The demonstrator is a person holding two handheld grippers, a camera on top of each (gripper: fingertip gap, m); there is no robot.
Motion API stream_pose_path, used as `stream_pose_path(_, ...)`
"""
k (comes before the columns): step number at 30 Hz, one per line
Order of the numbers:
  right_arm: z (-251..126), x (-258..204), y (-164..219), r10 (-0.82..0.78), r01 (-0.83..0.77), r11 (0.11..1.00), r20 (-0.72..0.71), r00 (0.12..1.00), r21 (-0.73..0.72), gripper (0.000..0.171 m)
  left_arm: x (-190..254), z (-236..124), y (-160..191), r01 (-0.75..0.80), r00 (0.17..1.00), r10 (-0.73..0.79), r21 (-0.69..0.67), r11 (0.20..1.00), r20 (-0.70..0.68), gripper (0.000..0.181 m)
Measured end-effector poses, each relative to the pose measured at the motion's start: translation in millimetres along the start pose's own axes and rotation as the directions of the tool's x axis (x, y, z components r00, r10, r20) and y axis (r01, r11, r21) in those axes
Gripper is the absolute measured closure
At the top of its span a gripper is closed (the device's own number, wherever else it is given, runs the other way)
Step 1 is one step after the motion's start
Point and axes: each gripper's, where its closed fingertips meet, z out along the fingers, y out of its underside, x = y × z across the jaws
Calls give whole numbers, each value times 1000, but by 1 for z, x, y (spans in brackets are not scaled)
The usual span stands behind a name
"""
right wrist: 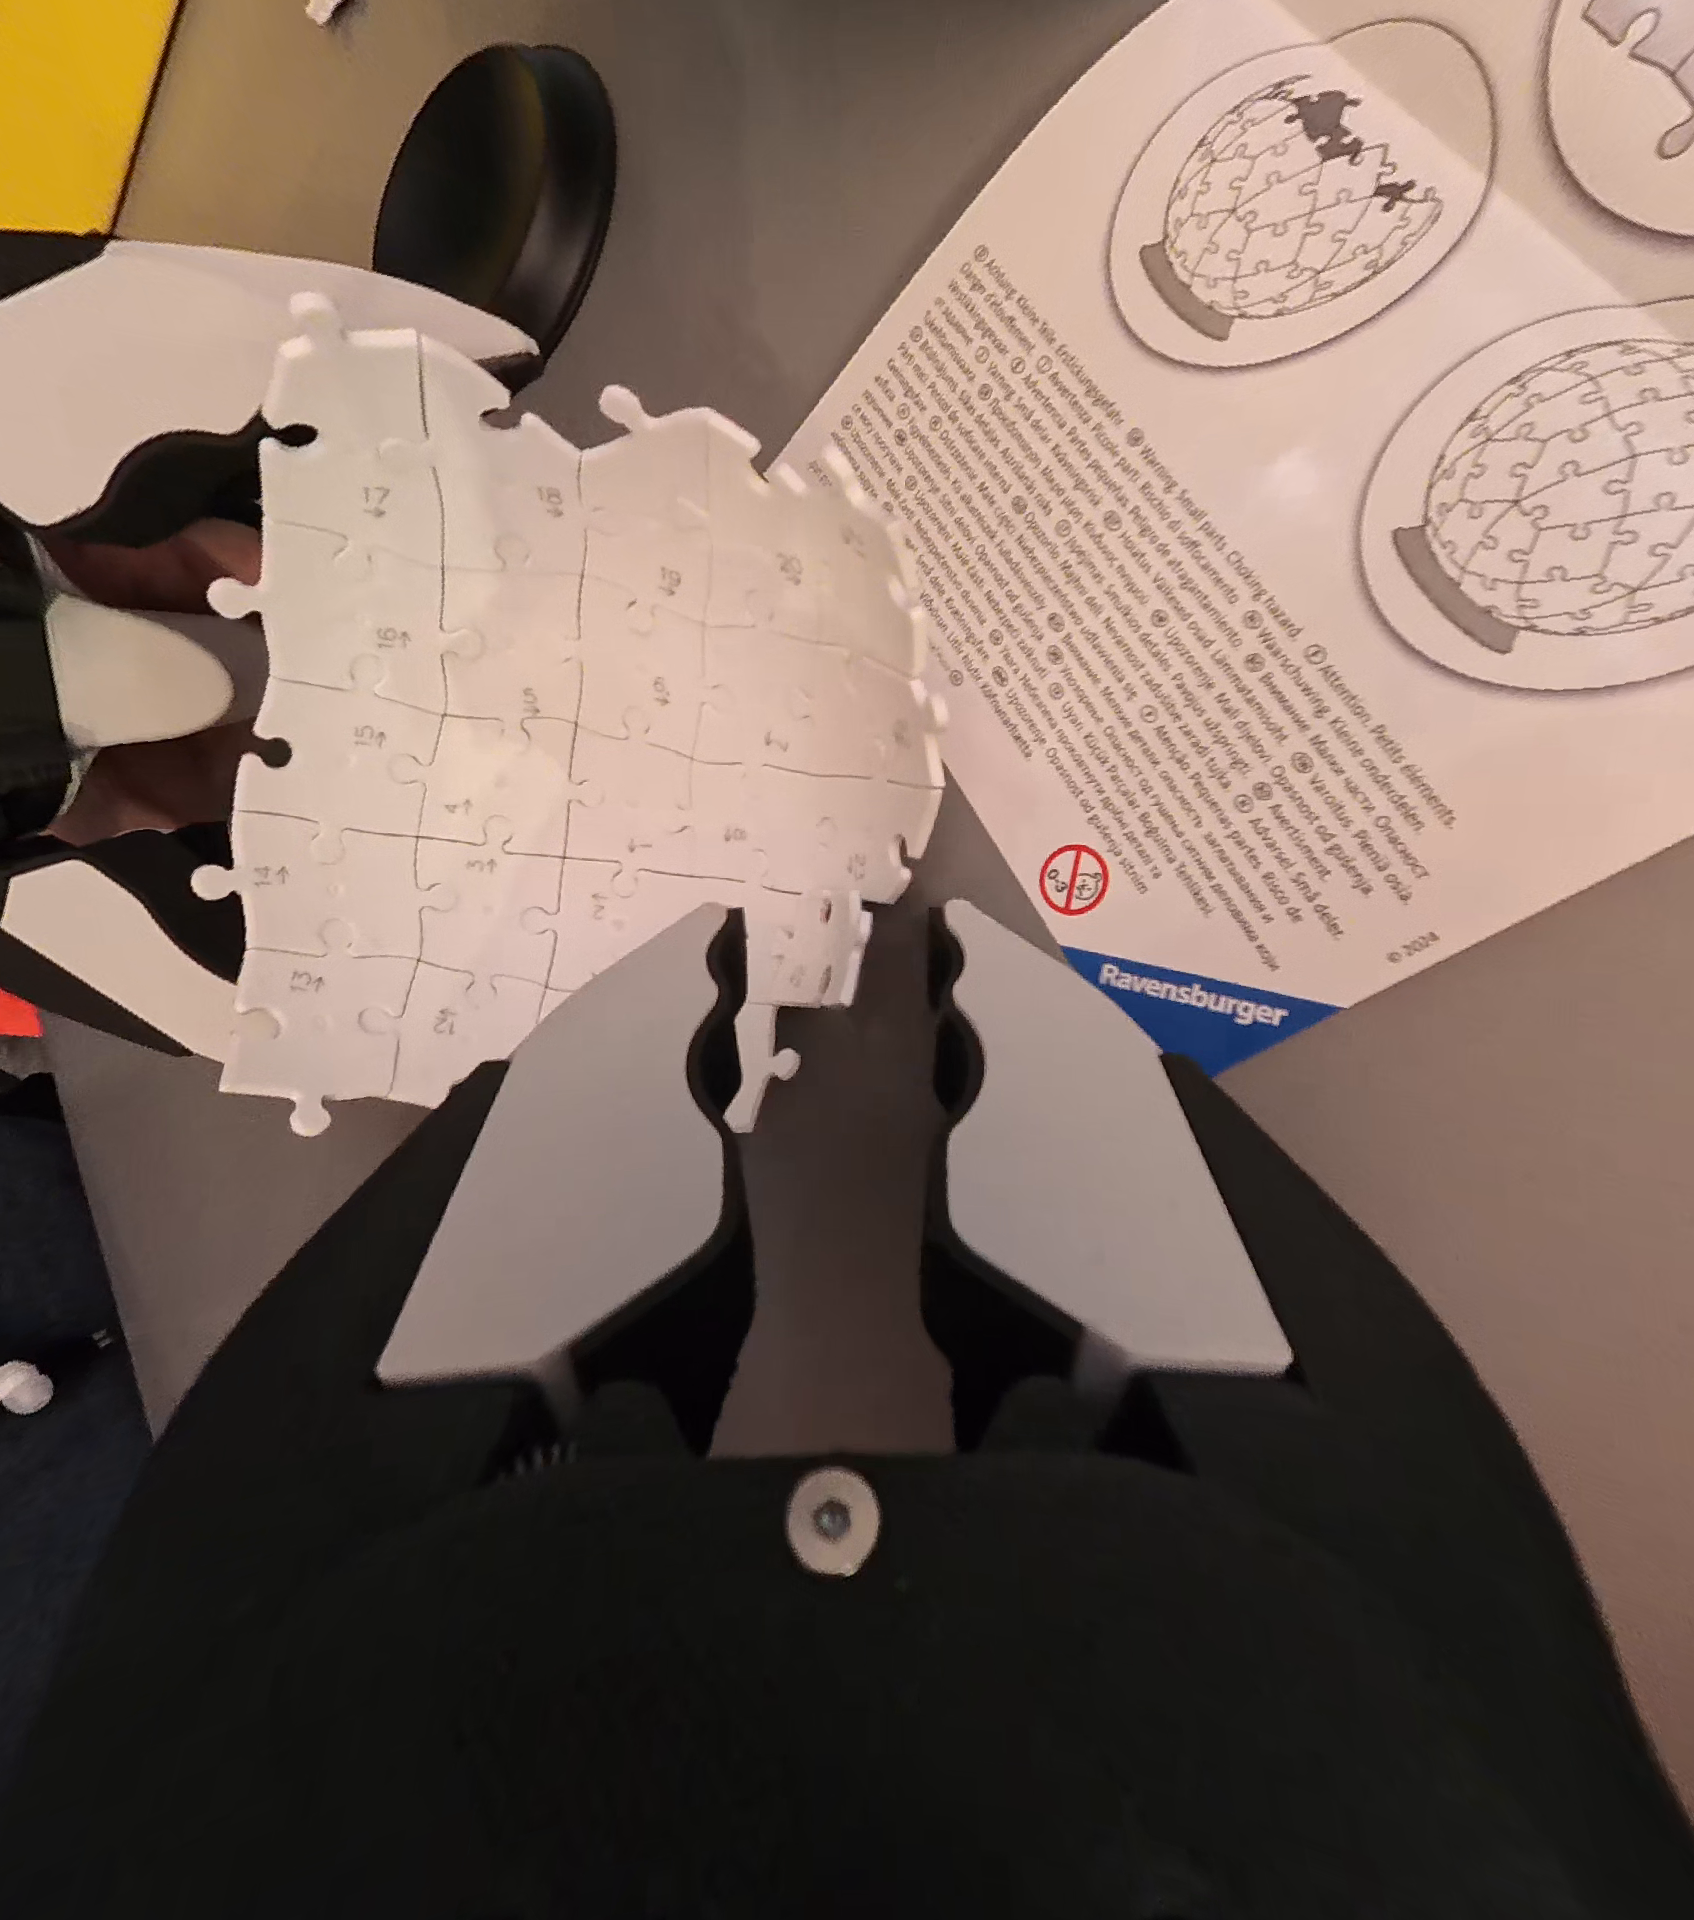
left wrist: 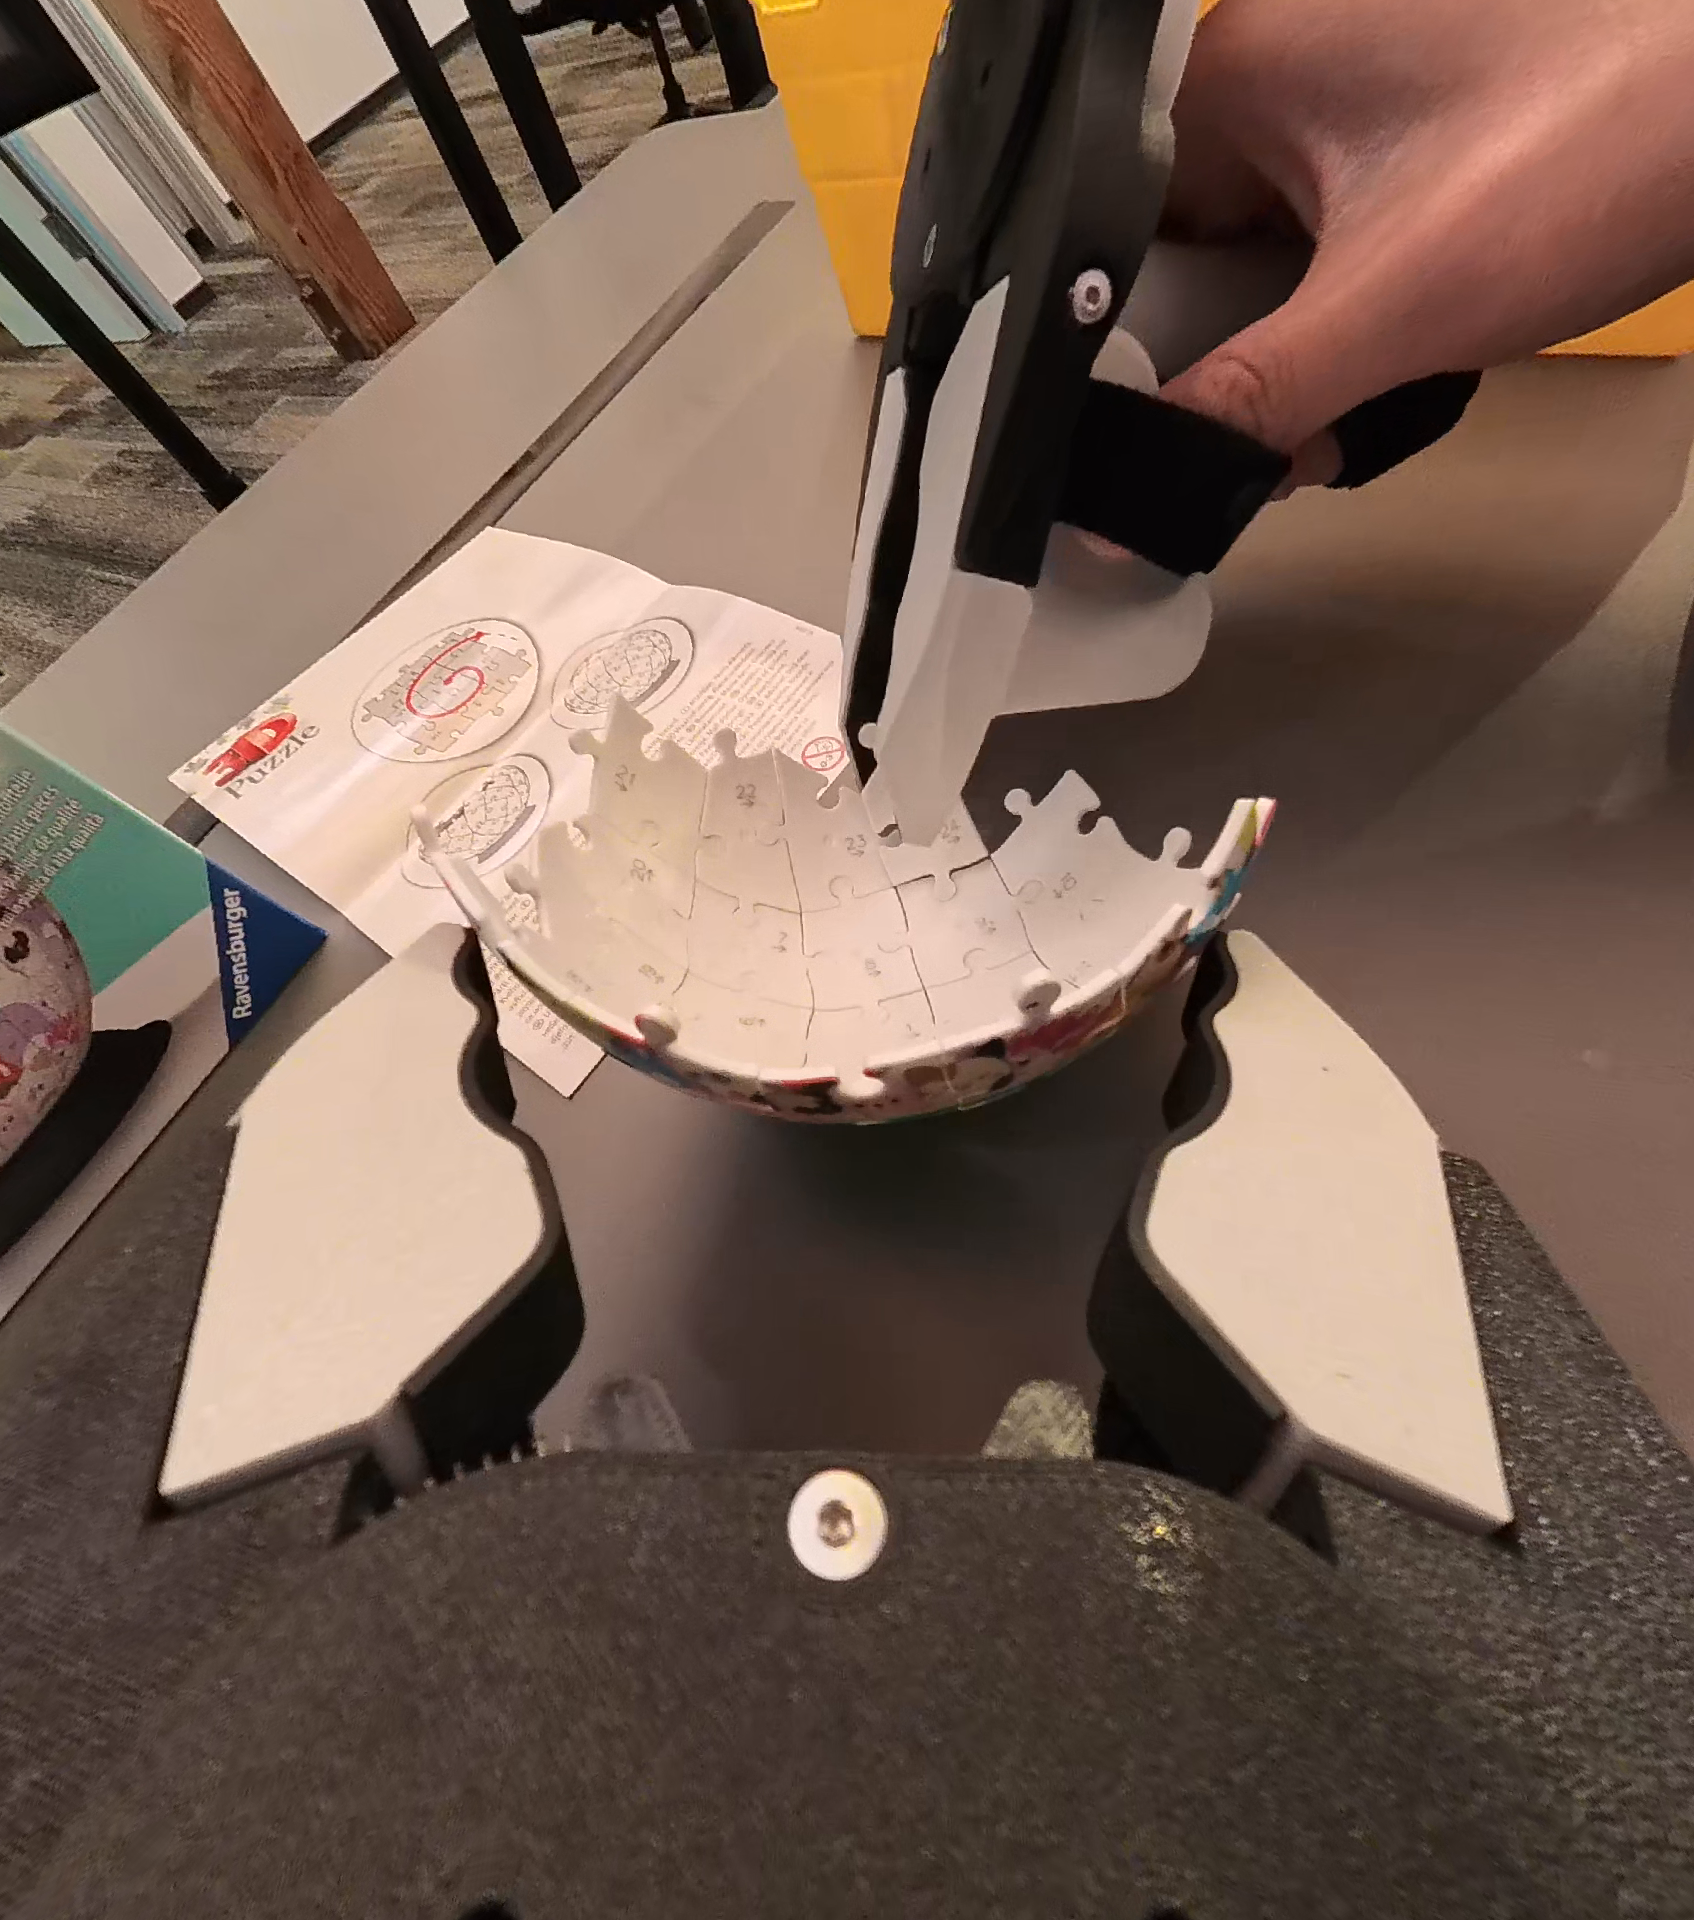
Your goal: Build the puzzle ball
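The half-built puzzle ball (left wrist: 822,935) is a white bowl-shaped shell of numbered pieces with a colourful outside. It hangs just above the grey table (left wrist: 1445,935). My left gripper (left wrist: 848,966) is shut on its two sides and holds it. In the right wrist view the shell (right wrist: 562,707) faces the camera, and a left finger (right wrist: 147,312) shows behind it. My right gripper (right wrist: 832,935) comes down onto the far rim, as the left wrist view also shows (left wrist: 900,821). A loose piece (right wrist: 801,987) lies at the rim against its left finger. The jaws stand apart, with a gap beside the right finger.
An instruction sheet (left wrist: 510,727) lies on the table under and behind the shell, and also shows in the right wrist view (right wrist: 1342,520). The puzzle box (left wrist: 22,883) stands at the left. A yellow bin (left wrist: 853,156) stands at the back. A black round stand (right wrist: 510,187) sits near it.
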Motion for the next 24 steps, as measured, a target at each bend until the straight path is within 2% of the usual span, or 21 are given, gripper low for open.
stream_pose_path(3,-8,8,-3,-70,71,997,-74,995,16,138,0,0,0,4,1000,-4,-6,1000,-5,57)
stream_pose_path(5,-20,6,-12,-198,209,976,-158,967,56,151,0,-1,0,9,1000,-9,-14,1000,-12,57)
stream_pose_path(7,-25,-9,-18,-336,351,934,-176,925,63,170,1,-1,-2,15,1000,-16,-20,1000,-17,58)
stream_pose_path(9,-18,-12,-13,-409,415,910,-189,893,-6,170,0,0,-2,11,1000,-12,-28,1000,-15,58)
stream_pose_path(14,4,-9,6,-410,392,910,-146,900,-138,170,0,0,-3,7,1000,-7,-48,999,-12,58)
stream_pose_path(24,7,-4,8,-377,356,921,-138,916,-156,170,-1,1,-6,21,1000,-23,-56,998,-21,59)
